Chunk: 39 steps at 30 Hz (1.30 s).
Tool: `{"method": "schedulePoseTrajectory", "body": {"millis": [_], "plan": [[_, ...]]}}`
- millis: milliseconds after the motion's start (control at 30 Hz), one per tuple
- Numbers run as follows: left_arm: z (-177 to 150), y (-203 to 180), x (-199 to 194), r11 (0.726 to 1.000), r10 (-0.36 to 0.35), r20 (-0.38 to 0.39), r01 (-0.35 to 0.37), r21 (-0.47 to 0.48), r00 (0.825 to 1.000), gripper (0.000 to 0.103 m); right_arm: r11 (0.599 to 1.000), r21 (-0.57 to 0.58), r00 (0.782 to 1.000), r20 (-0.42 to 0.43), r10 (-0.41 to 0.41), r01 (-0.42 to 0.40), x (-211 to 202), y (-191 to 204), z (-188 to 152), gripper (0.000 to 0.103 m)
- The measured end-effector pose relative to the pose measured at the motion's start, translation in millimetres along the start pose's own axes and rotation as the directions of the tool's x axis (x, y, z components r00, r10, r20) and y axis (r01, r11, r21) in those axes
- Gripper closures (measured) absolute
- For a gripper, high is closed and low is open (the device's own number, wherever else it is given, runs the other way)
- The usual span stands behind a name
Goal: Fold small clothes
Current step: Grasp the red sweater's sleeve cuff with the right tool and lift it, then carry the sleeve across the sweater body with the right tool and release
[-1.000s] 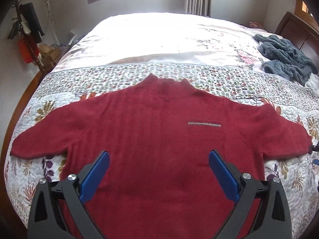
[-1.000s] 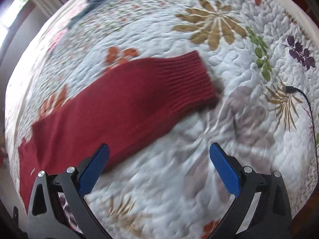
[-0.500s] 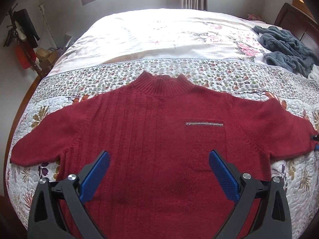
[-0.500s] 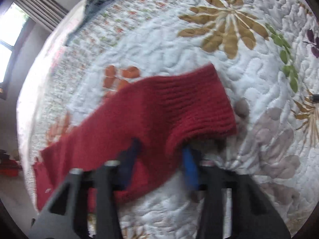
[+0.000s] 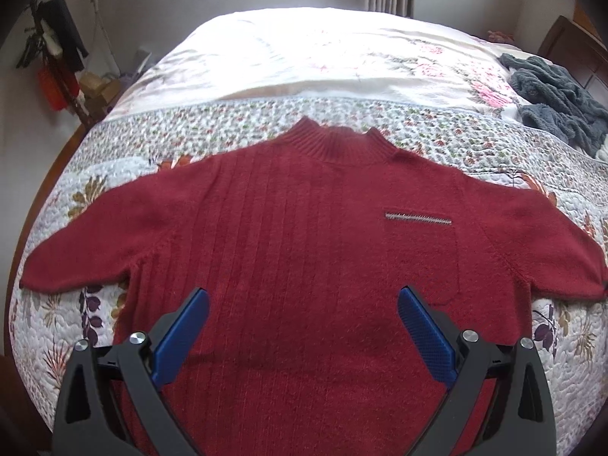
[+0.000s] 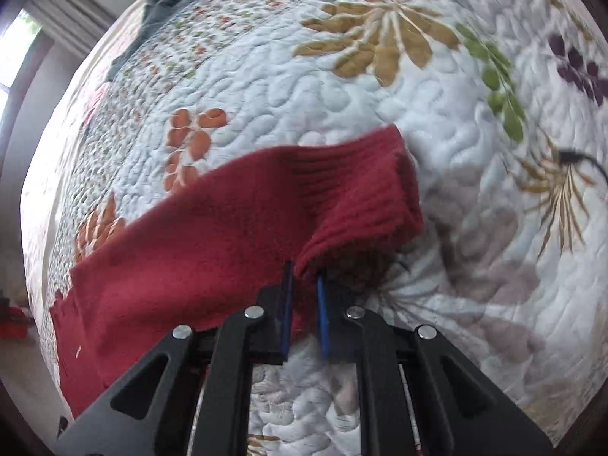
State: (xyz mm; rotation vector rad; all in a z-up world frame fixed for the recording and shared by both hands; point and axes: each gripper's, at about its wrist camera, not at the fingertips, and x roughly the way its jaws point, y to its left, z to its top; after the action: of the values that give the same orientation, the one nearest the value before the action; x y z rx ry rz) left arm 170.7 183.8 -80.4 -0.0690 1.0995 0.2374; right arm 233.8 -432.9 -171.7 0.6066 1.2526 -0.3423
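On the floral quilted bedspread [image 5: 235, 140], the red ribbed knit sweater [image 5: 304, 250] lies spread flat. The right gripper [image 6: 304, 277] pinches its right cuff [image 6: 364, 197], likely to fold inward; the left gripper [image 5: 304, 326] hovers wide apart, empty.

Right tongs [image 6: 303, 279]: formerly wide apart above the quilt [image 6: 380, 121], now closed onto the lower edge of the sweater's [image 5: 304, 250] sleeve cuff [image 6: 364, 190]; cuff raised and bunched off the quilt, no longer flat. Left tongs [image 5: 303, 338]: drawn nearer the sweater body, collar [image 5: 338, 142] shifted lower in view.
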Motion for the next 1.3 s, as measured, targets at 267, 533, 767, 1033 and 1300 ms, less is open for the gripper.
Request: {"method": "schedulePoseTrajectory", "body": {"millis": [267, 533, 767, 1033, 1300], "plan": [[1, 20, -2, 1.000, 0.020, 0.010, -0.020, -0.003, 1.000, 0.004, 0.977, -0.194, 0.976, 0.214, -0.043, 0.085, -54, 71, -18, 0.094], [1, 40, 1, 0.999, 0.018, -0.006, -0.018, -0.027, 1.000, 0.004, 0.860, -0.504, 0.966, 0.250, 0.063, 0.075, -70, 199, -71, 0.094], [2, 59, 6, 0.998, 0.009, -0.021, -0.010, -0.057, 1.000, 0.004, 0.775, -0.629, 0.964, 0.167, 0.206, -0.056, -67, 281, -124, 0.095], [3, 74, 12, 0.996, -0.032, -0.041, 0.029, -0.079, 0.999, 0.004, 0.669, -0.732, 0.967, 0.058, 0.249, -0.129, -37, 355, -187, 0.095], [6, 86, 19, 0.991, -0.082, -0.078, 0.073, -0.111, 0.994, 0.004, 0.621, -0.774, 0.983, -0.016, 0.183, -0.128, 8, 378, -226, 0.095]]}}
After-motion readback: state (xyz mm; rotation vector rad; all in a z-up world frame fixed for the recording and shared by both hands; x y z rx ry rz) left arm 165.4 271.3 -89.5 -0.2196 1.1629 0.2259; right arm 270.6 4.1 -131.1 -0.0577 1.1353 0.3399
